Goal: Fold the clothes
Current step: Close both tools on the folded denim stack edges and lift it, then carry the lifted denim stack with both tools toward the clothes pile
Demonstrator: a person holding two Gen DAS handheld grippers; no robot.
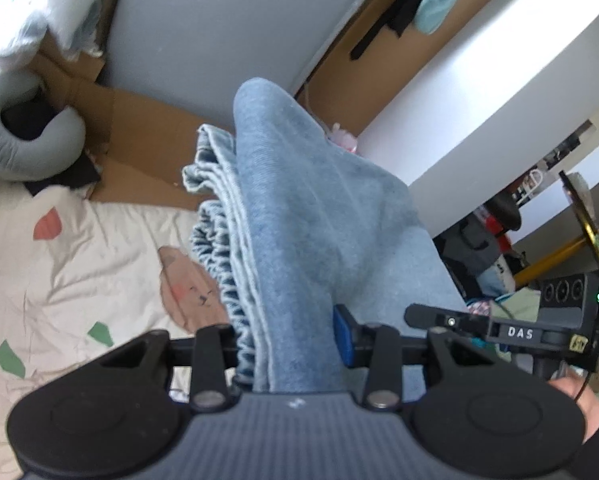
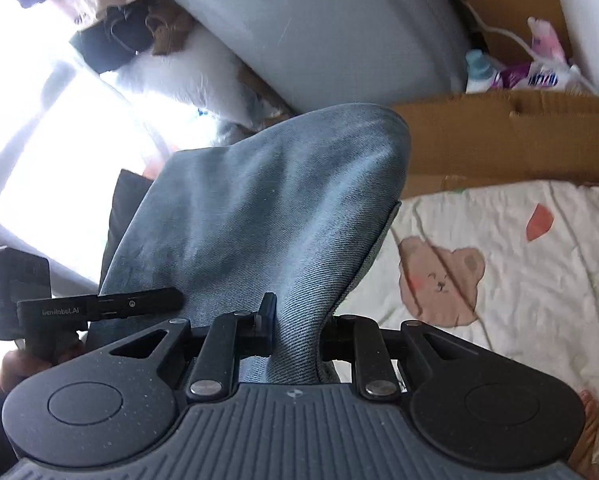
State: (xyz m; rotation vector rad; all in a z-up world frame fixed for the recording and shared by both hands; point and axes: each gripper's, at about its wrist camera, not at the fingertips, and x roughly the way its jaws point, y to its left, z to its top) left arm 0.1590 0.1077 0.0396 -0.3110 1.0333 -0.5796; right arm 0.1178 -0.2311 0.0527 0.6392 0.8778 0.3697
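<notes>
Jeans: long axis runs away from both grippers, over the bear-print sheet.
Left gripper: clamped on gathered waistband.
Right gripper: nearly closed, pinching denim.

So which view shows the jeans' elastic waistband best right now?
The left wrist view: the gathered waistband runs along the jeans' edge into the left gripper. The right wrist view shows only smooth denim clamped in the right gripper, no waistband.
</notes>
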